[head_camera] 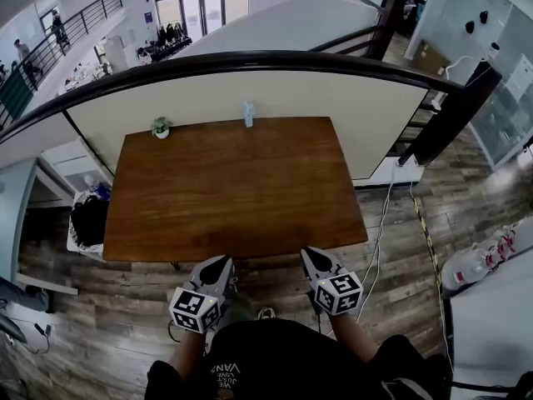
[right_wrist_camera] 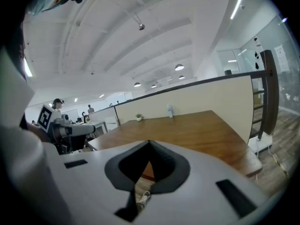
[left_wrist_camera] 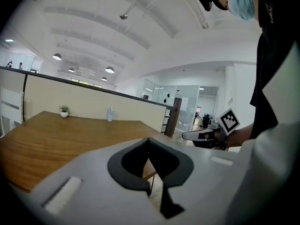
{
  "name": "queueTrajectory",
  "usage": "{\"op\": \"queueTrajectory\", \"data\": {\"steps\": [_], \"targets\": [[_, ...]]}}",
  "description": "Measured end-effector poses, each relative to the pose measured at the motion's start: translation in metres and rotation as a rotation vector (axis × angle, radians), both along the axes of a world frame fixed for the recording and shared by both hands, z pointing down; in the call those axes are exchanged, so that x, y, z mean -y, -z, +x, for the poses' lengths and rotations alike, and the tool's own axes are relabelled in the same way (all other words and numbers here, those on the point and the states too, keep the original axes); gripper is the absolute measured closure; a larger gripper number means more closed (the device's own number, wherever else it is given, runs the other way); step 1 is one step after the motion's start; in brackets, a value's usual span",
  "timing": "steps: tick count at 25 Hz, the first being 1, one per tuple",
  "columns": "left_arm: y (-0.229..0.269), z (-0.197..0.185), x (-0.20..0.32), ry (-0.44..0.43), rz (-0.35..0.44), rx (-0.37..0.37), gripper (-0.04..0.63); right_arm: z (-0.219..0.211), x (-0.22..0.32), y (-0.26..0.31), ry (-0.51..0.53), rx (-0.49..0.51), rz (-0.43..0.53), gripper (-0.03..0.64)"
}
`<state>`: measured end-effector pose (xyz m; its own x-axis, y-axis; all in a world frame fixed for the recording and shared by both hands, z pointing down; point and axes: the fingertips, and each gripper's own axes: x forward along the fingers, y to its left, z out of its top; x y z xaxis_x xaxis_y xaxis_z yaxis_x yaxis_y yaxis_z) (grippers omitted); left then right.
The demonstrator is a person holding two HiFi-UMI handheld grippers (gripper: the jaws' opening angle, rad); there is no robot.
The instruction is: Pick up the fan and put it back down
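Observation:
The fan (head_camera: 247, 113) is a small pale, upright thing at the far edge of the brown wooden table (head_camera: 233, 215). It also shows small and far off as the fan (left_wrist_camera: 109, 114) in the left gripper view and the fan (right_wrist_camera: 169, 110) in the right gripper view. My left gripper (head_camera: 223, 262) and right gripper (head_camera: 310, 253) hover side by side just short of the table's near edge, far from the fan. Both are shut with nothing between the jaws, as the left gripper (left_wrist_camera: 148, 138) and right gripper (right_wrist_camera: 149, 142) show in their own views.
A little potted plant (head_camera: 161, 127) stands at the table's far left corner. A cream partition (head_camera: 250, 94) with a black rail backs the table. White cables (head_camera: 385, 215) trail over the floor on the right, and a cart with a dark bag (head_camera: 87, 219) stands on the left.

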<state>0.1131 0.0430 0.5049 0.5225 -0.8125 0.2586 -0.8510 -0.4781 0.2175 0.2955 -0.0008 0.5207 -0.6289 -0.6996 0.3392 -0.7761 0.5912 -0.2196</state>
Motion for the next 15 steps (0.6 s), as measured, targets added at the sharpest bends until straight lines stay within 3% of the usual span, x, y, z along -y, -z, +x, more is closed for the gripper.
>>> {"op": "queueTrajectory", "data": {"steps": [15], "targets": [[0.0023,0.0009,0.0016,-0.029,0.013,0.042,0.583,0.0018,0.0017,-0.0028,0.011,-0.029,-0.007,0.604]]}}
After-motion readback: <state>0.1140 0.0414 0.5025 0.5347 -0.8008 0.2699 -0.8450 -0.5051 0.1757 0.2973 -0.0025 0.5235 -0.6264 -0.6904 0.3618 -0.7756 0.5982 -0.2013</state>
